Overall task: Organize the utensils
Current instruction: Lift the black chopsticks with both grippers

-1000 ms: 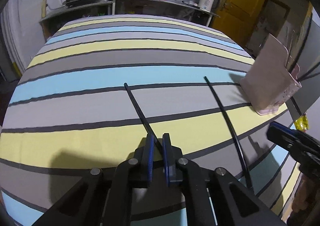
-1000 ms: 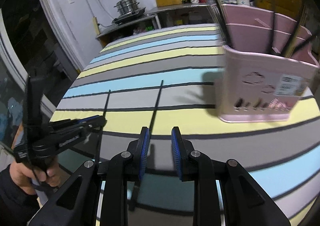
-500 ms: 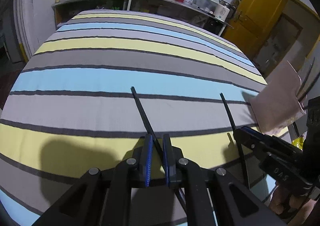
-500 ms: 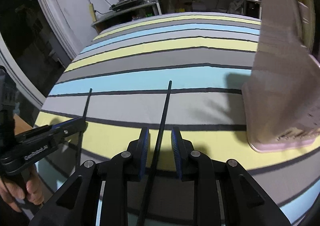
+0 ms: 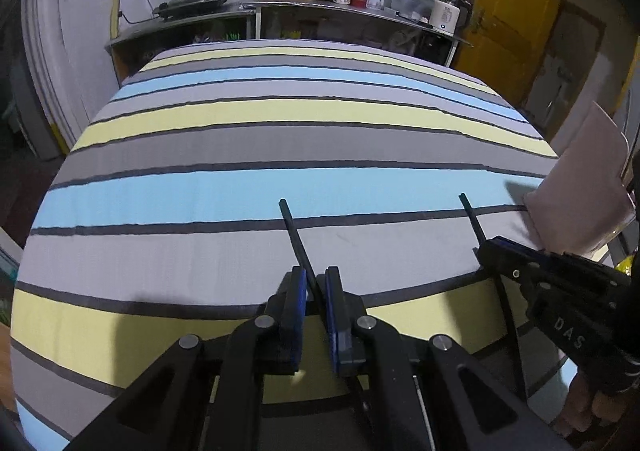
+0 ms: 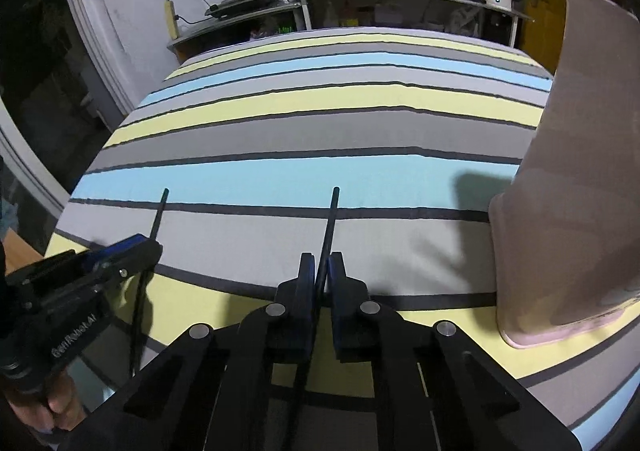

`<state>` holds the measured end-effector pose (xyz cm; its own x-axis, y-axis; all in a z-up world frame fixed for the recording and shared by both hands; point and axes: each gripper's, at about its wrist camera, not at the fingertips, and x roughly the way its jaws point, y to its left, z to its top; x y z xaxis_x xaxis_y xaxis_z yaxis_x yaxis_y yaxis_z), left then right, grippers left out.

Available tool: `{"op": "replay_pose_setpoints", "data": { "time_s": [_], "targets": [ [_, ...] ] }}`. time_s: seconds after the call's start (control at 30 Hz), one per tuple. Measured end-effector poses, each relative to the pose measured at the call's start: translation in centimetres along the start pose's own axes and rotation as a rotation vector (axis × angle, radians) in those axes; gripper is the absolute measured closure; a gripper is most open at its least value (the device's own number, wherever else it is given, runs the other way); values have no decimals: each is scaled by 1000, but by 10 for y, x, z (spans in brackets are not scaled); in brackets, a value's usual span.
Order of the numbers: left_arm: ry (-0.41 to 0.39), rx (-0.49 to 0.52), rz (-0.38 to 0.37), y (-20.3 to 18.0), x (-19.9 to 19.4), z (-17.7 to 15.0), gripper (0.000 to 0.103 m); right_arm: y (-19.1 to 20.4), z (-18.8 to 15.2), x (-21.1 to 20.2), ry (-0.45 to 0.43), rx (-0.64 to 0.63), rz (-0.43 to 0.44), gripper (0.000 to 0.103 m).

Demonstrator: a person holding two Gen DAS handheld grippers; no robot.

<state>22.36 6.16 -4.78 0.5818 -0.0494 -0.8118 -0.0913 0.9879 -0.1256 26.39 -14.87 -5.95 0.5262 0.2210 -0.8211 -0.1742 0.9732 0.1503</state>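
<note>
Plainly, "DAS" reads on the right gripper (image 5: 486, 251) at the frame's right, and "GenRobot.AI" on the left gripper (image 6: 154, 247) at lower left. Left jaws pinch a black chopstick (image 5: 294, 235), its tip pointing up-frame over the striped cloth (image 5: 280, 131). Right jaws have just been closing and now pinch a second chopstick (image 6: 330, 219). Right of it stands the pink holder (image 6: 568, 211). Upper cloth lies bare to its far edge.

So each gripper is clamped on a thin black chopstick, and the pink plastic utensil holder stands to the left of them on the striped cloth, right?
Not quite: the pink plastic utensil holder stands to the right, as the right wrist view shows. The left gripper and right gripper are each clamped on a thin black chopstick.
</note>
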Motion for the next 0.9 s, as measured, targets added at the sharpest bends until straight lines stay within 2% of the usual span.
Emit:
{"op": "replay_pose_setpoints", "data": {
  "time_s": [0.07, 0.3, 0.7, 0.9],
  "targets": [
    [5, -3, -31, 0, -2, 0, 95, 1, -1, -5, -4, 0, 15, 96],
    [-31, 9, -70, -2, -27, 1, 97, 8, -3, -40, -61, -14, 50, 97],
    [-171, 40, -171, -14, -111, 16, 98, 19, 0, -120, -207, -32, 64, 97],
    [-220, 65, -203, -27, -140, 25, 98, 16, 0, -158, -270, -29, 57, 98]
  ]
}}
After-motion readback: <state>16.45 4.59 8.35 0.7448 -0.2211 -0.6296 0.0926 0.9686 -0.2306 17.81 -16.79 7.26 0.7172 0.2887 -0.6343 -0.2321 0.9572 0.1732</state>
